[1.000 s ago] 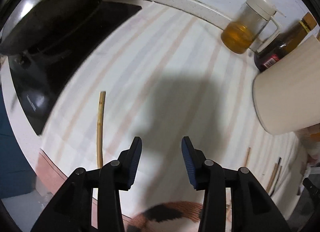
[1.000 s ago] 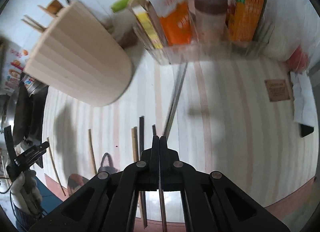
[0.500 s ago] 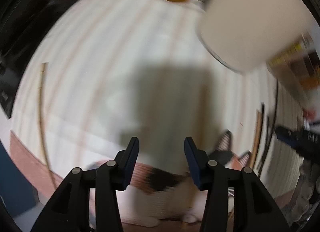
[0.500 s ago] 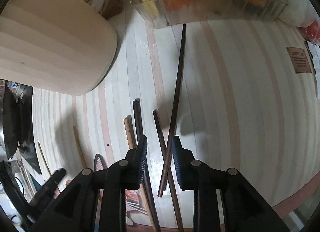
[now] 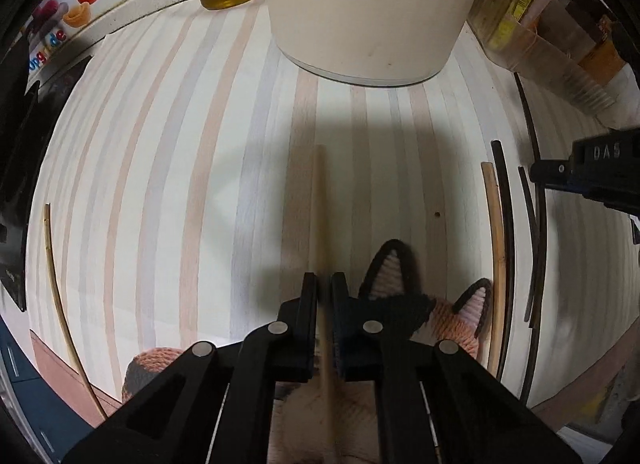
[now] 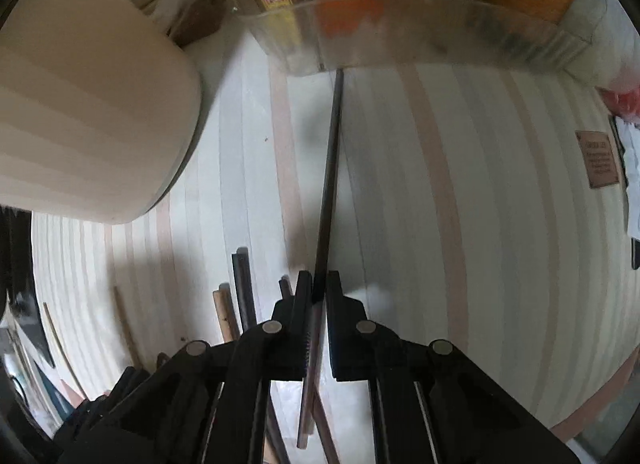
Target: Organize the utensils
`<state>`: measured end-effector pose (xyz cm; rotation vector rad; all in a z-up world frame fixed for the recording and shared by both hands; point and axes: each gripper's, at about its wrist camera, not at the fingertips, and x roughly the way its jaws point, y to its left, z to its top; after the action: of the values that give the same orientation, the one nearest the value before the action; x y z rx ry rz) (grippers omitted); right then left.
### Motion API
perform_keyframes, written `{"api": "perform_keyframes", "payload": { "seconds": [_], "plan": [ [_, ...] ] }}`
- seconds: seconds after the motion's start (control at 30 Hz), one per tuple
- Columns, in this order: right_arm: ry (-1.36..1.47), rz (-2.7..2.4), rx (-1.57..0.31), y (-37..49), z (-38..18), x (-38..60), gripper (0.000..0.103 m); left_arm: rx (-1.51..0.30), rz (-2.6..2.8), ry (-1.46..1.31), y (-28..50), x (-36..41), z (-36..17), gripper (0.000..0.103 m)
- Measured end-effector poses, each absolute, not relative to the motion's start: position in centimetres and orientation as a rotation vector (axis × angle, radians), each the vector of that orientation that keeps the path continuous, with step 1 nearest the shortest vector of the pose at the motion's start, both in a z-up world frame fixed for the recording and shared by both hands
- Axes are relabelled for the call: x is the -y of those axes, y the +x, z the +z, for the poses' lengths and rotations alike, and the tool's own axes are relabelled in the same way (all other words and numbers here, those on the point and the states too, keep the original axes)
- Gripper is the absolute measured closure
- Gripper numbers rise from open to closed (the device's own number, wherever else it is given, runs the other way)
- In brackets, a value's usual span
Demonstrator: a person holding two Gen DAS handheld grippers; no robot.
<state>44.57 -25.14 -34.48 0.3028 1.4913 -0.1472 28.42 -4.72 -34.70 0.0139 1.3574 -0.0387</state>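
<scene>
The left gripper [image 5: 325, 284] is clamping a pale wooden chopstick [image 5: 320, 199] at lower centre, tip toward the cream cylindrical holder [image 5: 368, 15] at the top. The right gripper [image 6: 319, 284] is pinching a dark slender chopstick [image 6: 333, 151] reaching the clear plastic bin [image 6: 420, 35]. Both sticks look light, stiff and smooth; each is held near 1 end, so it may pivot or slip.

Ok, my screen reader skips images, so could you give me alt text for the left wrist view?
The left gripper is closing on a pale wooden chopstick lying on a striped countertop. A cream utensil holder stands ahead, more chopsticks lie to the right, and a knitted cat-eared item sits below.
</scene>
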Motion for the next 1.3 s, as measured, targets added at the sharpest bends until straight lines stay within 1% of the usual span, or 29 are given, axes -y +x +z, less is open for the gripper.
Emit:
{"api": "perform_keyframes", "payload": {
  "seconds": [0.17, 0.27, 0.43, 0.57, 0.63, 0.67, 0.7, 0.73, 0.77, 0.87, 0.9, 0.93, 1.03, 1.17, 1.3],
  "plan": [
    [0.265, -0.108, -1.542, 42.2, -34.2, 26.4, 0.097, -1.393, -0.048, -0.047, 27.7, 2.6, -34.3, 0.098],
    [0.255, -0.074, -1.595, 39.4, -34.1, 27.7, 0.097, -1.427, -0.063, -0.104, 26.2, 1.2, -34.1, 0.098],
    [0.237, -0.076, -1.647, 36.8, -35.0, 29.2, 0.097, -1.435, -0.082, -0.079, 25.0, 1.3, -34.2, 0.098],
    [0.227, -0.096, -1.647, 37.1, -35.0, 28.7, 0.096, -1.441, -0.084, -0.042, 25.9, 3.0, -34.2, 0.089],
    [0.194, -0.101, -1.649, 37.9, -35.2, 27.8, 0.096, -1.441, -0.098, -0.038, 26.7, 4.3, -34.2, 0.079],
    [0.187, -0.107, -1.649, 38.3, -35.5, 26.9, 0.095, -1.439, -0.106, -0.036, 28.1, 5.2, -34.2, 0.072],
    [0.178, -0.111, -1.648, 38.6, -35.6, 26.8, 0.095, -1.437, -0.109, -0.018, 29.2, 6.2, -34.4, 0.068],
    [0.168, -0.116, -1.647, 39.0, -35.6, 26.6, 0.095, -1.432, -0.107, 0.006, 29.2, 6.8, -34.5, 0.068],
    [0.155, -0.121, -1.649, 39.3, -35.7, 26.5, 0.095, -1.423, -0.101, 0.031, 29.3, 7.2, -34.4, 0.068],
    [0.142, -0.138, -1.652, 40.4, -35.8, 26.5, 0.095, -1.394, -0.092, 0.062, 29.5, 8.0, -34.4, 0.075],
    [0.135, -0.141, -1.65, 41.0, -35.9, 26.1, 0.095, -1.384, -0.087, 0.071, 29.4, 8.3, -34.3, 0.091],
    [0.125, -0.147, -1.646, 41.1, -36.0, 25.6, 0.096, -1.376, -0.092, 0.068, 29.5, 8.3, -34.4, 0.098],
    [0.088, -0.156, -1.625, 40.9, -36.3, 24.2, 0.096, -1.373, -0.095, 0.063, 30.0, 7.6, -33.6, 0.099],
    [0.107, -0.143, -1.586, 39.3, -36.4, 22.7, 0.097, -1.353, -0.098, 0.065, 30.5, 7.3, -32.8, 0.099],
    [0.17, -0.124, -1.517, 36.9, -34.4, 23.6, 0.097, -1.301, -0.109, 0.035, 30.4, 6.8, -29.6, 0.099]
  ]
}}
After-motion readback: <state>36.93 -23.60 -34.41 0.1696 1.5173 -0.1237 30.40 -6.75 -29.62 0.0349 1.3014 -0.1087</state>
